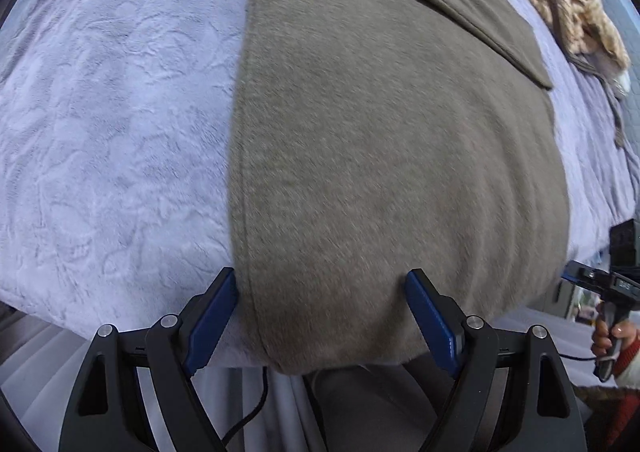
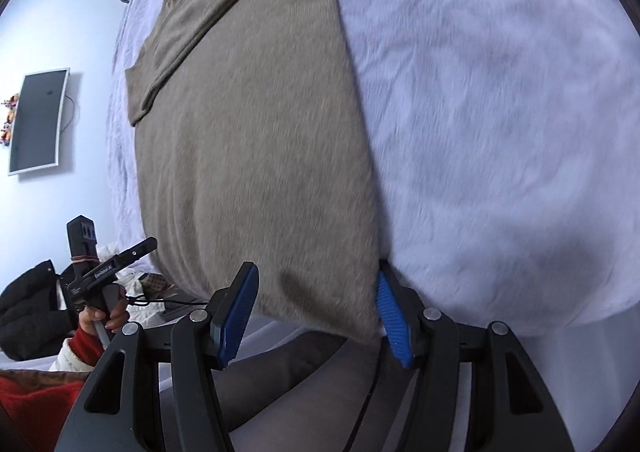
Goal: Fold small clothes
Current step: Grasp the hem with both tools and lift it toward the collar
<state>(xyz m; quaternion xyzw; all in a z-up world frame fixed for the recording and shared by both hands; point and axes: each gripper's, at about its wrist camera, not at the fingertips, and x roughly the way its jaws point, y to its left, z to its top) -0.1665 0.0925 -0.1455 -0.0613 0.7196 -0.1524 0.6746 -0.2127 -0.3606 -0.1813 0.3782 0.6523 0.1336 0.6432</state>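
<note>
One grey-brown knit sweater (image 1: 392,156), sleeve folded across, flat on lilac plush blanket (image 1: 112,124).
Left gripper (image 1: 320,316) spread, straddling hem corner at 6 o'clock; right gripper (image 2: 316,312) likewise spread.

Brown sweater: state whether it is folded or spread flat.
Partly folded. The brown sweater lies flat on the lavender blanket, one sleeve folded across its body.
</note>
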